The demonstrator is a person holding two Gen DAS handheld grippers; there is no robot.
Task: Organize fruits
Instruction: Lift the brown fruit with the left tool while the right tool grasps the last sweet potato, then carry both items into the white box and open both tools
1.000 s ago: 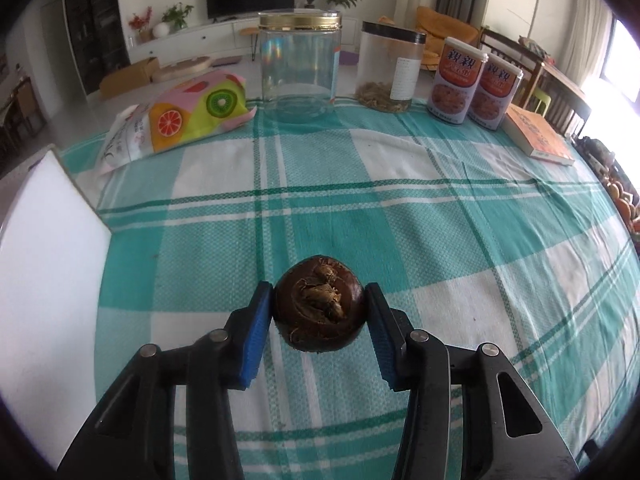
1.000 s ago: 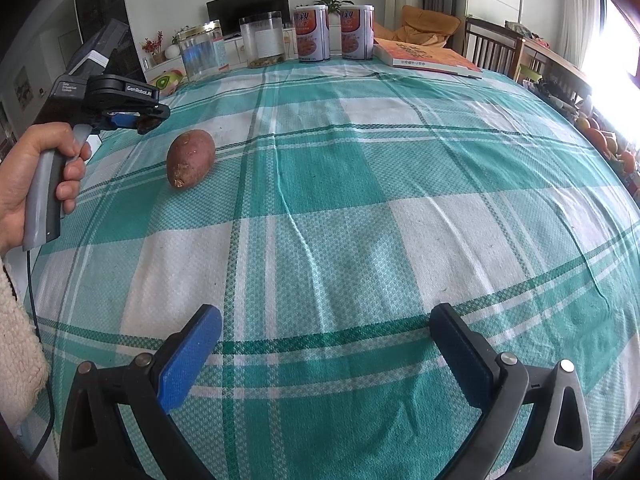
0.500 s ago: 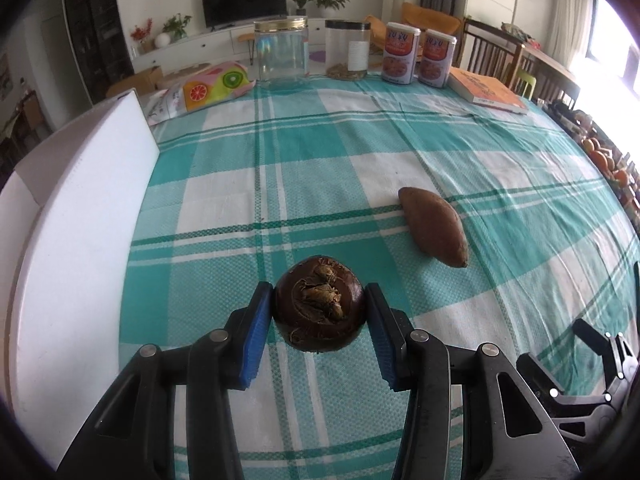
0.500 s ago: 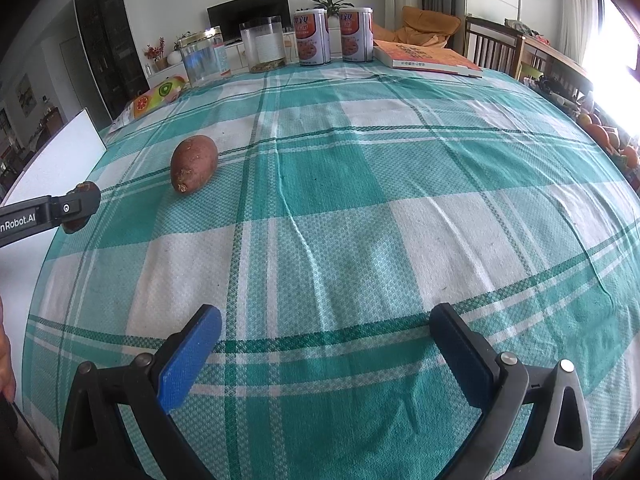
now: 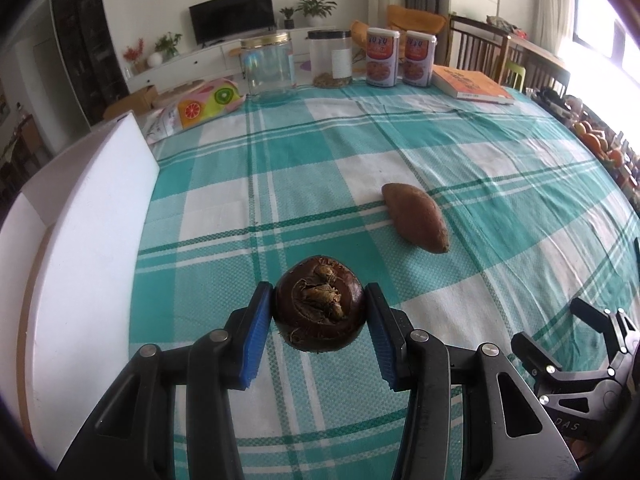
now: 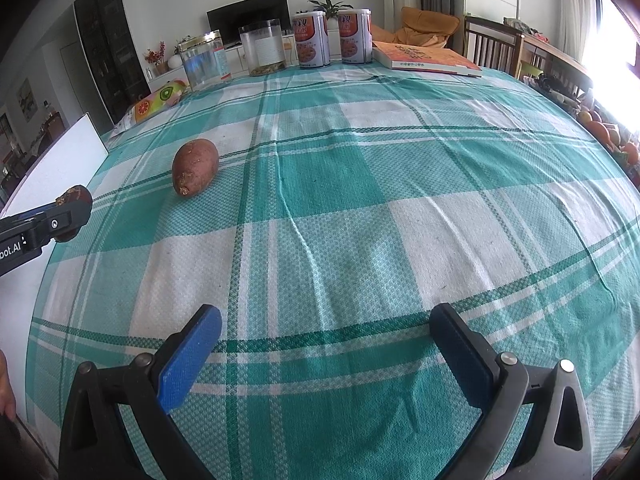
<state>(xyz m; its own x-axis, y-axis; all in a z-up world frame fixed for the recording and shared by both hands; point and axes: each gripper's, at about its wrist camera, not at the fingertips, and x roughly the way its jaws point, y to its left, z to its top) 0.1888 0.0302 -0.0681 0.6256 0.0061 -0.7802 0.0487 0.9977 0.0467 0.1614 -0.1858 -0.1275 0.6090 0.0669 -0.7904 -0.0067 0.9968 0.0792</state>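
My left gripper [image 5: 319, 312] is shut on a dark brown round water chestnut [image 5: 319, 314] and holds it above the checked tablecloth, near the white box [image 5: 80, 240] at the left. It also shows in the right wrist view [image 6: 68, 210] at the left edge. A reddish sweet potato [image 5: 416, 218] lies on the cloth ahead and to the right; it also shows in the right wrist view [image 6: 195, 167]. My right gripper [image 6: 326, 344] is open and empty over the near part of the table, and shows in the left wrist view [image 5: 576, 336].
Along the far edge stand a clear jar with gold lid [image 5: 269, 68], a second jar [image 5: 331, 63], two cans [image 5: 400, 62], an orange book [image 5: 472, 87] and a fruit-print bag [image 5: 200, 105]. Oranges [image 6: 604, 132] lie beyond the right table edge.
My left gripper has drawn back from the far jars toward the near left with the chestnut still held. The sweet potato and my right gripper came into its view. The right gripper stayed put.
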